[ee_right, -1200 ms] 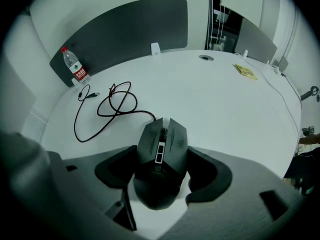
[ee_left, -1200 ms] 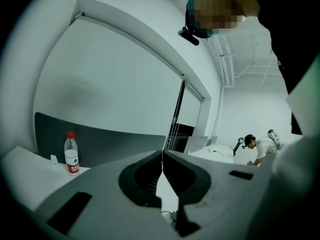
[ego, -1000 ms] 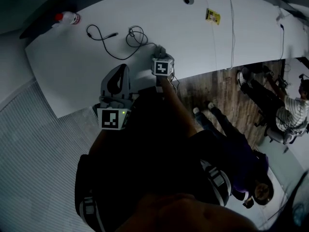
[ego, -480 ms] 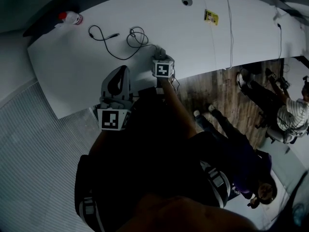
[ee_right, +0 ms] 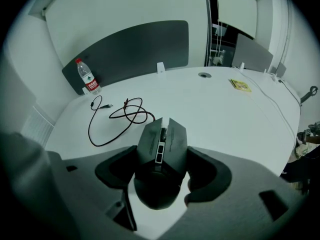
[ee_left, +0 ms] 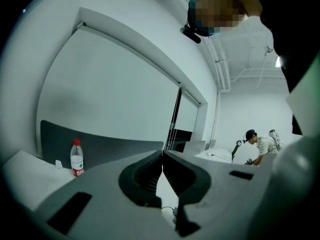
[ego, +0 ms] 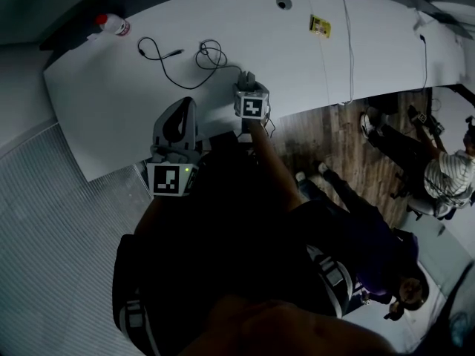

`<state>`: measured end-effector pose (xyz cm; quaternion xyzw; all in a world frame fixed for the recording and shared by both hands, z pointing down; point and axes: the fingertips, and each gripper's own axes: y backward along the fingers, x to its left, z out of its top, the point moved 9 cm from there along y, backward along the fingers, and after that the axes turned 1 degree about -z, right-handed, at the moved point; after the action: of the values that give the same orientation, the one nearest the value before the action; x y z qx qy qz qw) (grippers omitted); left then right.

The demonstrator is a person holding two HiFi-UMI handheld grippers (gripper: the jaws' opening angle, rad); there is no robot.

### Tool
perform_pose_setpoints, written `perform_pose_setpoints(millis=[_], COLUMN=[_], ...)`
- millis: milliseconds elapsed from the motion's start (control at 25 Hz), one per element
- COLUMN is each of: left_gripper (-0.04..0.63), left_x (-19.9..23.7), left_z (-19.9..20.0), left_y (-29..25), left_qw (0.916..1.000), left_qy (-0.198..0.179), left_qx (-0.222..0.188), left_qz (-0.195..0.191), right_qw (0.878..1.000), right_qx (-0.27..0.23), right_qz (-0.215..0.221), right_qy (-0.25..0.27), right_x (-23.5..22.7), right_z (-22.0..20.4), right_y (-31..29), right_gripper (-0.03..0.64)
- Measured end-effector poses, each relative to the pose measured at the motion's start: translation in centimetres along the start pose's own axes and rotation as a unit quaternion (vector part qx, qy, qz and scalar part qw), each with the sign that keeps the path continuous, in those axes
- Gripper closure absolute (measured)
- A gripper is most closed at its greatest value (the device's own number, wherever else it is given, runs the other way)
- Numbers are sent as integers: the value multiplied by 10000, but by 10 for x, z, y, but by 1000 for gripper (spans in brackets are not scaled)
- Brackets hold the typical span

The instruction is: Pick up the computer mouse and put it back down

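Near the table (ego: 312,65) edge, right gripper (ee_right: 161,156) clasps the computer mouse (ee_right: 162,136).

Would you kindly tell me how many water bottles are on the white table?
1. The water bottle stands upright at the table's far left corner, beside the dark partition. The person's body may hide others at the near edge.
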<state>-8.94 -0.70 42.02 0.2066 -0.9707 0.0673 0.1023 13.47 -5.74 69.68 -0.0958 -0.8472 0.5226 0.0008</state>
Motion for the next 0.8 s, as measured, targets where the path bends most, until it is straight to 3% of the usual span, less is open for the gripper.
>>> perform_pose_setpoints(millis=[800], left_gripper=[590], left_x=[2], left_z=[21], left_y=[29], left_qw=[9999], left_qy=[-109], left_qx=[-63], left_qz=[2], right_qw=[9982], right_qx=[-596], right_qz=[-47], right_qy=[21], right_x=[11], right_z=[15], right_y=[39], right_gripper=[318])
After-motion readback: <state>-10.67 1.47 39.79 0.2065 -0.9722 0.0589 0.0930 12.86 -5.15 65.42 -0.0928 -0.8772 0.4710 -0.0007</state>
